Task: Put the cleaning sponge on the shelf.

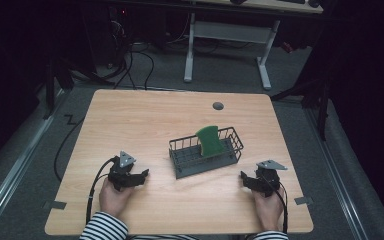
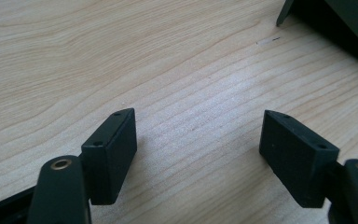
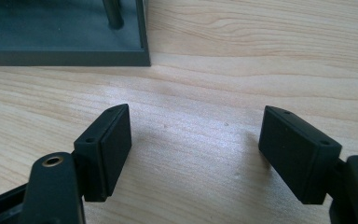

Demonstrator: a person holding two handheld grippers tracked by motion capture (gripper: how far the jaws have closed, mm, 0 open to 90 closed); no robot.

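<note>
— While both my hands rest near my edge of the wooden table (image 1: 130, 115), where does everything sit around the rack?

— Take the dark grey wire dish rack (image 1: 187, 162) as the landmark. It stands a little right of the table's middle, turned at a slight angle. A green sponge (image 1: 209, 140) with a wavy outline stands on edge inside it, leaning against the far wire wall, its top above the rim.

— And your grippers?

— My left gripper (image 1: 144, 173) lies on the table to the left of the rack, near but not touching it, tips pointing toward the rack. In the left gripper view its two black jaws are spread wide with bare wood between them, and a corner of the rack (image 2: 335, 23) shows at the upper right. My right gripper (image 1: 242, 176) lies just off the rack's near right corner, also apart from it. In the right gripper view its jaws stand wide apart over bare wood, and the rack's solid base tray (image 3: 65, 51) shows at the upper left with one upright wire rising from it.

— Any writing or brand marks?

— I can read none on the rack, the sponge or the grippers. Beyond the rack, near the far edge of the table, there is a round grey cable grommet (image 1: 218, 105). My sleeves (image 1: 103, 229) are striped black and white.
</note>
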